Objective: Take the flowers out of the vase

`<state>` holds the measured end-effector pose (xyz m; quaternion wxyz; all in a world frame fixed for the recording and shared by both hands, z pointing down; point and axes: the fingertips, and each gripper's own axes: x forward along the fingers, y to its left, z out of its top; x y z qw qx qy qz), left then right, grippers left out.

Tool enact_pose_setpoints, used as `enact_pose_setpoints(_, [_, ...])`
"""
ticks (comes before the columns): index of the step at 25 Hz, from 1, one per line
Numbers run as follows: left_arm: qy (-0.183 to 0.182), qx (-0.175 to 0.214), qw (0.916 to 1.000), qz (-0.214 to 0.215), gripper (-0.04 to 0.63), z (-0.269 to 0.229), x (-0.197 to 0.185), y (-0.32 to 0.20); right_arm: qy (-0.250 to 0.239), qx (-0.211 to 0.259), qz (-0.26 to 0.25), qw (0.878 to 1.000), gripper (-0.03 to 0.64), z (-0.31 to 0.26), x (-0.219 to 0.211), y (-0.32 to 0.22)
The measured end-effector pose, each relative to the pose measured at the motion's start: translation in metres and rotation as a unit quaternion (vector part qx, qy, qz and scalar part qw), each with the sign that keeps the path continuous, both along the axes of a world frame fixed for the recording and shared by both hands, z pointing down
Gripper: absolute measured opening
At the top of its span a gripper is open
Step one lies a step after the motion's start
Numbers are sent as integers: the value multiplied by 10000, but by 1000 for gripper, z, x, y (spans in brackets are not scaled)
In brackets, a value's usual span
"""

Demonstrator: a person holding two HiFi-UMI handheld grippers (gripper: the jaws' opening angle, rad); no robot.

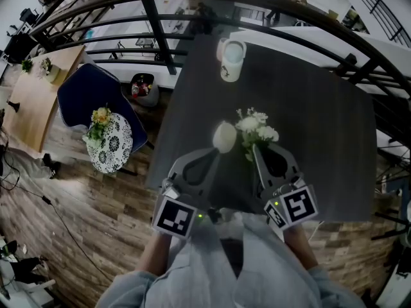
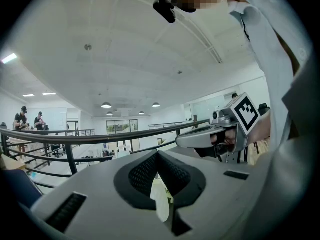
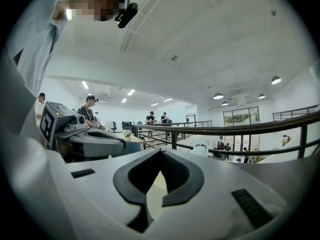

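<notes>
On the dark table (image 1: 321, 140), a bunch of white flowers (image 1: 257, 130) with green leaves lies just past the tip of my right gripper (image 1: 255, 147). A white rounded vase (image 1: 225, 136) sits beside the flowers, right at the tip of my left gripper (image 1: 216, 149). Whether the stems are inside the vase is hidden. In both gripper views the jaws are closed together, left gripper (image 2: 157, 154) and right gripper (image 3: 161, 151), with nothing seen between the pads. Only a pale patch shows beneath each.
A white patterned cup (image 1: 231, 59) stands near the table's far edge. A black railing (image 1: 154, 18) runs behind the table. Far below on the left are a blue chair (image 1: 83, 88) and a round lace-covered table (image 1: 110, 143). The table's near edge is at my body.
</notes>
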<state>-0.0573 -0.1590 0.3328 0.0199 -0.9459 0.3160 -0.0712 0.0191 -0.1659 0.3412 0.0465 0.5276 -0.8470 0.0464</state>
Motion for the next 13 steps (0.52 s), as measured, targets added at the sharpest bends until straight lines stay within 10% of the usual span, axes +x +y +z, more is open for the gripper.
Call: enact_pose_setpoints(13, [28,-45,10000,-17,-9,-2,-1,2,32,-74,-59,9999,0,1,-3,1])
